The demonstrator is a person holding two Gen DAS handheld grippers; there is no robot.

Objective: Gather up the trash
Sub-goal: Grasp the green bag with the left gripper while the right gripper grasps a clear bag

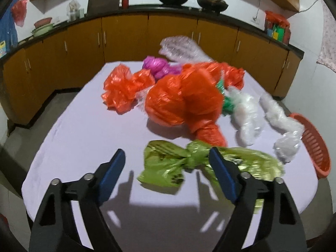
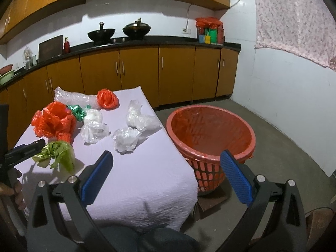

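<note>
A crumpled green plastic bag (image 1: 168, 163) lies knotted on the lilac tablecloth (image 1: 84, 130). My left gripper (image 1: 167, 157) is open and low over it, with the knot between the blue pads and neither pad pressing on it. Behind it sit a big orange bag (image 1: 182, 100), a smaller orange one (image 1: 124, 88), a magenta bag (image 1: 157, 65) and clear bags (image 1: 247, 113). My right gripper (image 2: 166, 155) is open and empty over the table's right edge, beside the orange trash basket (image 2: 210, 107), which has a red liner. The right wrist view also shows the green bag (image 2: 58, 153) under the left gripper's fingers (image 2: 31, 147).
Bubble wrap (image 1: 180, 48) lies at the table's far edge. The basket (image 1: 315, 145) stands on the floor right of the table. Brown cabinets (image 2: 138, 75) and a counter with two woks run along the far wall. A person's knees (image 2: 147, 239) are under the table's near edge.
</note>
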